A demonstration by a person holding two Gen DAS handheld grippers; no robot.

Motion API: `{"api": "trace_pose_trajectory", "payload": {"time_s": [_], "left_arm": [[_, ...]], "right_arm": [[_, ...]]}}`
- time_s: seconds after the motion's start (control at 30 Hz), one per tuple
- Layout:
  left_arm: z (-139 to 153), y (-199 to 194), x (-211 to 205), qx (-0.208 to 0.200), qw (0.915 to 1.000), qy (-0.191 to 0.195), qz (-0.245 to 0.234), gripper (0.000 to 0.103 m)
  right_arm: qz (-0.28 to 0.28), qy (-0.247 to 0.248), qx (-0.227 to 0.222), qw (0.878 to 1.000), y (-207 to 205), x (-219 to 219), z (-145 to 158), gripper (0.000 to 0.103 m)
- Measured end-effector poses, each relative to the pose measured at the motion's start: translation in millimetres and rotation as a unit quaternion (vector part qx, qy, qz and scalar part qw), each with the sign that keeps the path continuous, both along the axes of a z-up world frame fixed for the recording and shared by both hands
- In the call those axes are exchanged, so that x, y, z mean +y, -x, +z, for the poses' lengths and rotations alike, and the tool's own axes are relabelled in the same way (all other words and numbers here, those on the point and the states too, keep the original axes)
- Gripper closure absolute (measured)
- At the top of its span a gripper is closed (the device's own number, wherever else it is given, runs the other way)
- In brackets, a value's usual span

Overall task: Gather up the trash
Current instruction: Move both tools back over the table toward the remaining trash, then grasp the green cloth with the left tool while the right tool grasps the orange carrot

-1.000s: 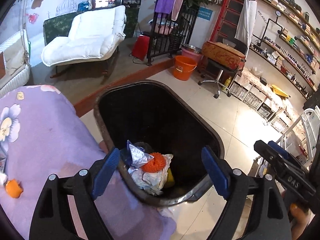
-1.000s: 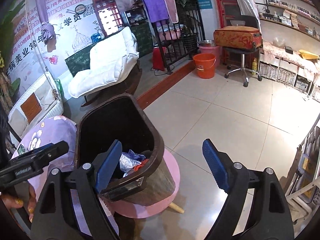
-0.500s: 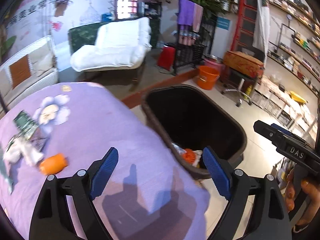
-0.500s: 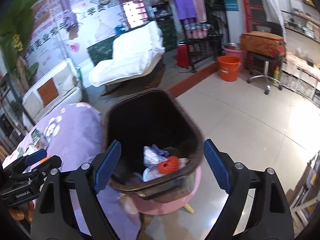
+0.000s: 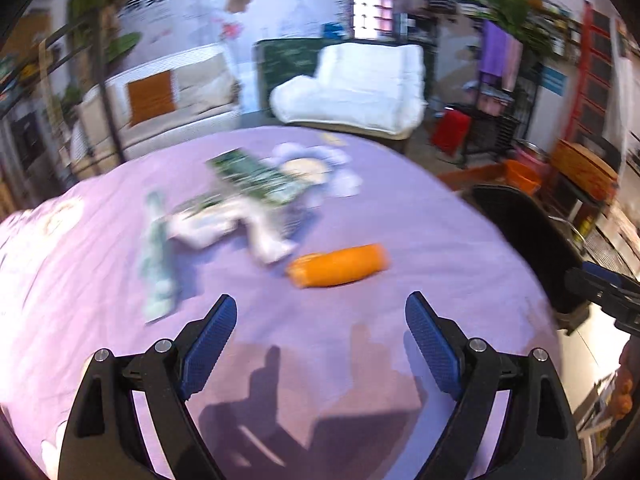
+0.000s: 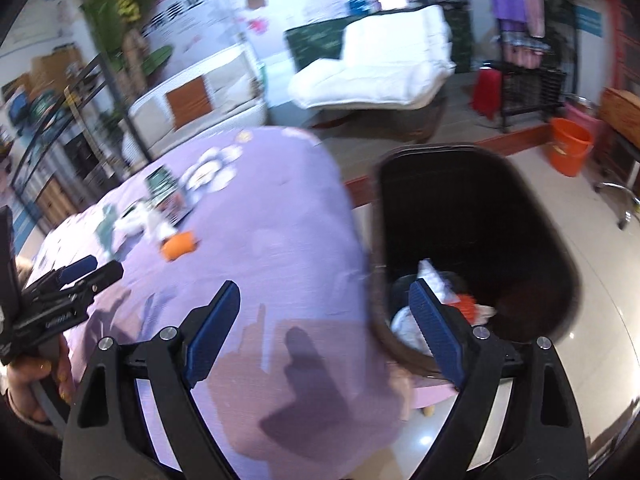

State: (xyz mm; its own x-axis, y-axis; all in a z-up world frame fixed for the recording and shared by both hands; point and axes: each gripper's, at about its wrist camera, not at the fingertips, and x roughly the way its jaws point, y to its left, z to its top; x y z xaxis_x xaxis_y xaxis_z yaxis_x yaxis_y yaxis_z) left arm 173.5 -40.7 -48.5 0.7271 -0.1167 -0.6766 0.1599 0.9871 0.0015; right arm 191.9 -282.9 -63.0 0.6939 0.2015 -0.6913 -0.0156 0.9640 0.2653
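Both grippers tilt downward over the purple cloth (image 5: 420, 240), each with jaws spread wide and nothing between them. The left gripper (image 5: 316, 344) hangs above the cloth's near part; the right gripper (image 6: 324, 332) straddles the cloth's edge, its right finger over the bin (image 6: 560, 248). A hand (image 6: 36, 376) at the left edge of the right wrist view grips the left gripper's handle.

The dark bin stands just beside the cloth's edge, on the floor side. In its bottom lie white crumpled wrappers (image 6: 404, 324) and an orange piece (image 6: 466, 304).

On the cloth, the orange tube (image 5: 338, 266) lies on its side ahead of the left gripper, apart from its fingertips. Beyond it, further in from the cloth's edge, sit crumpled white paper (image 5: 224, 224), a pale green strip (image 5: 158, 260) and a green packet (image 5: 256, 178), all blurred.
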Motion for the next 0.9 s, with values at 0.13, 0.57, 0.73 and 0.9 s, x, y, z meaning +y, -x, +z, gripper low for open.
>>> {"api": "trace_pose_trajectory", "payload": {"time_s": [0.13,0.57,0.73,0.9], "left_arm": [[-5,-1,40,0.010,0.9992,0.007,0.037,0.017],[-20,-39,115,0.071,0.9925,0.044,0.090,0.031],[-24,-61,120,0.086,0.9904,0.060,0.091,0.039],[-29,-67,125,0.098,0.9879,0.077,0.093,0.076]], "right_arm": [[0.040,-0.002,0.015,0.999,-10,23,0,0.017],[0.131,0.035,0.039,0.990,-38,89,3,0.017],[0.152,0.050,0.045,0.986,-47,105,4,0.017],[0.179,0.070,0.047,0.980,-61,127,4,0.017]]}}
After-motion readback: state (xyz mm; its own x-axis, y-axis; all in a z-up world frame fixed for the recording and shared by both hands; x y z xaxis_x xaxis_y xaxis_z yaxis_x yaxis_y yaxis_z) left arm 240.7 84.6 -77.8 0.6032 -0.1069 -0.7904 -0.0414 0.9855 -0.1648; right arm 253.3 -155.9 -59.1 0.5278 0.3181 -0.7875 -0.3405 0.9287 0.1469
